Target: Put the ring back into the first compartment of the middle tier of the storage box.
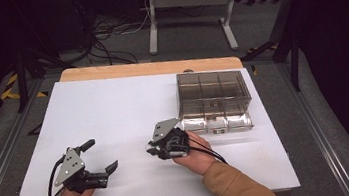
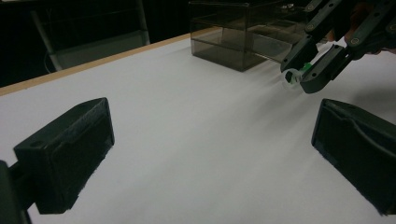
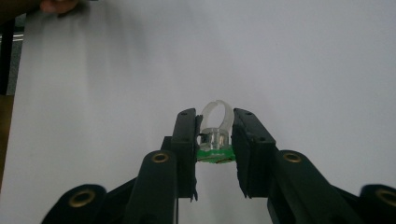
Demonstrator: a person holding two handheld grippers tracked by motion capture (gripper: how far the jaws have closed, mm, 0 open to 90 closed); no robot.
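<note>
A small part with a green board, a clear dome and a white looped strap [image 3: 214, 140] sits clamped between the jaws of my right gripper [image 3: 214, 122], lifted just above the white table. The same part [image 2: 297, 74] shows in the left gripper view, pinched at the tips of the right gripper [image 2: 301, 75]. In the high view the right gripper [image 1: 152, 149] points left, near the table's middle. My left gripper [image 1: 103, 156] rests at the near left with its jaws wide apart and nothing between them; its pads [image 2: 70, 154] frame bare table.
A smoky clear plastic organiser box [image 1: 214, 100] with several compartments stands at the right rear of the white table top [image 1: 113, 105]. A wooden edge [image 1: 148, 68] runs along the far side. Beyond it are desk legs and cables on the floor.
</note>
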